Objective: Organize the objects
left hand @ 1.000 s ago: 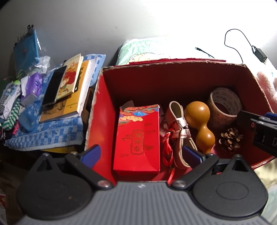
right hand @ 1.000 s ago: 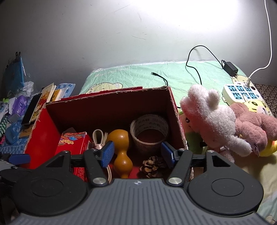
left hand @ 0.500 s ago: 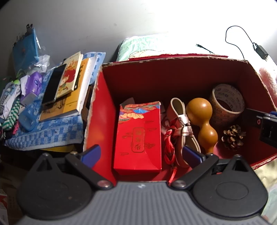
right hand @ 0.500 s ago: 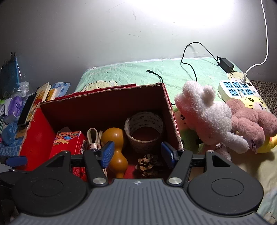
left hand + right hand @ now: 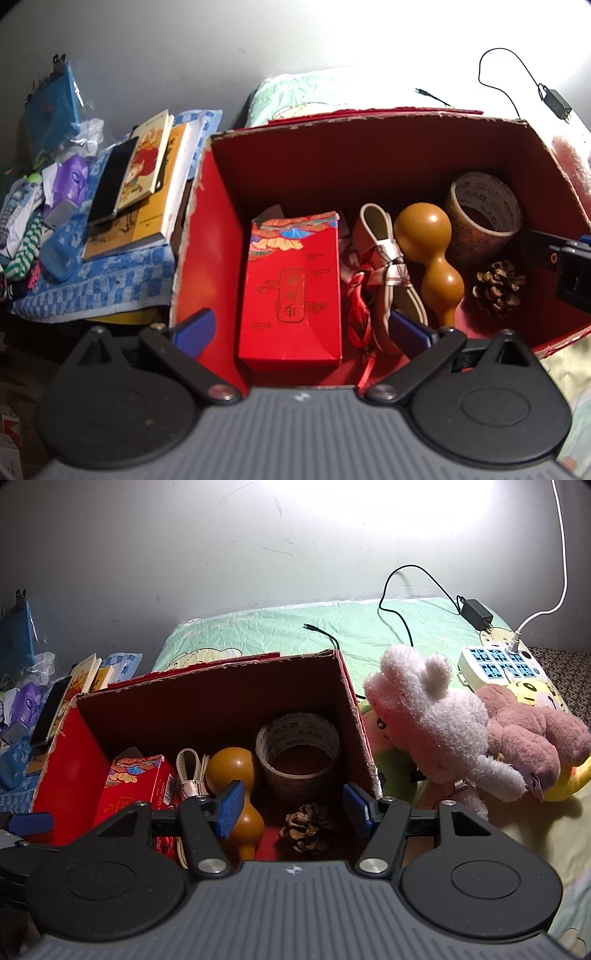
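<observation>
An open red cardboard box (image 5: pixel 207 236) (image 5: pixel 66 760) holds a red gift packet (image 5: pixel 291 291) (image 5: pixel 136 786), a coiled white cable (image 5: pixel 380 258), a brown gourd (image 5: pixel 432 251) (image 5: pixel 232 775), a tape roll (image 5: pixel 484 214) (image 5: pixel 297 749) and a pine cone (image 5: pixel 498 288) (image 5: pixel 306 827). My left gripper (image 5: pixel 301 328) is open and empty above the box's near edge, over the packet. My right gripper (image 5: pixel 293 808) is open and empty above the box's near right corner, over the pine cone.
Books and a phone (image 5: pixel 147 173) lie on a blue checked cloth (image 5: pixel 96 280) left of the box. A white plush (image 5: pixel 432 716), a pink plush (image 5: pixel 532 734) and a power strip (image 5: pixel 498 664) lie on the bed to the right. A charger cable (image 5: pixel 406 605) lies behind.
Both grippers have drawn back and shifted a little, so the box sits slightly further right in the left view and further left in the right view. Nothing was grasped or released.
</observation>
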A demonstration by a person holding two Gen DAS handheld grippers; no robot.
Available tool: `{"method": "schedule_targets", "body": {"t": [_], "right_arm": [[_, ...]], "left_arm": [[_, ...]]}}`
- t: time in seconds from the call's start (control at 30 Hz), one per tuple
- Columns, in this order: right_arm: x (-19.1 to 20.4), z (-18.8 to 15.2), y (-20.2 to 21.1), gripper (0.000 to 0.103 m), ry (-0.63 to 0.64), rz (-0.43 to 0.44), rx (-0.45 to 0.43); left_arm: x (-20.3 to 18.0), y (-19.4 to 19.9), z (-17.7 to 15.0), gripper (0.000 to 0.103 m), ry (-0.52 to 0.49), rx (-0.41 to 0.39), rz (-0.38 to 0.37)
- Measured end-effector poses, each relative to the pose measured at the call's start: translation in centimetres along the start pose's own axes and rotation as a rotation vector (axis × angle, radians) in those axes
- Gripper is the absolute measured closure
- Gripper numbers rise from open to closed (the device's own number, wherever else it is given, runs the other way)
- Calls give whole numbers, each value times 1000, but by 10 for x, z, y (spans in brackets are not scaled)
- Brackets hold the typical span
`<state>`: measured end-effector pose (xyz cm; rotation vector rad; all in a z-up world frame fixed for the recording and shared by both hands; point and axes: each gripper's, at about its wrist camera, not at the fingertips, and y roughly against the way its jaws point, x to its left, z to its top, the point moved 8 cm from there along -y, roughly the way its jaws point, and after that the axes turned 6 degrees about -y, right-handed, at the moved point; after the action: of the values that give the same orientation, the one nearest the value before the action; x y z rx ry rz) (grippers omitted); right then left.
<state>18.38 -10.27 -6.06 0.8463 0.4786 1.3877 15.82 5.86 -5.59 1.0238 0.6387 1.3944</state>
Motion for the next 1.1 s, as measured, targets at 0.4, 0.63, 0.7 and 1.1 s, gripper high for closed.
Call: {"method": "schedule_targets", "body": {"t": [0.4, 0.63, 0.7, 1.1], "right_arm": [[-1, 0, 1, 41, -15, 17, 2], [-4, 0, 1, 41, -31, 16, 4], [-4, 0, 1, 41, -32, 18, 4], [-3, -1, 1, 41, -32, 23, 2]], "left_arm": [[1, -2, -3, 3, 9, 10, 3], [-1, -2, -4, 3, 8, 18, -11], [-2, -3, -4, 3, 10, 20, -15], [-3, -3, -5, 3, 6, 21, -20]]}}
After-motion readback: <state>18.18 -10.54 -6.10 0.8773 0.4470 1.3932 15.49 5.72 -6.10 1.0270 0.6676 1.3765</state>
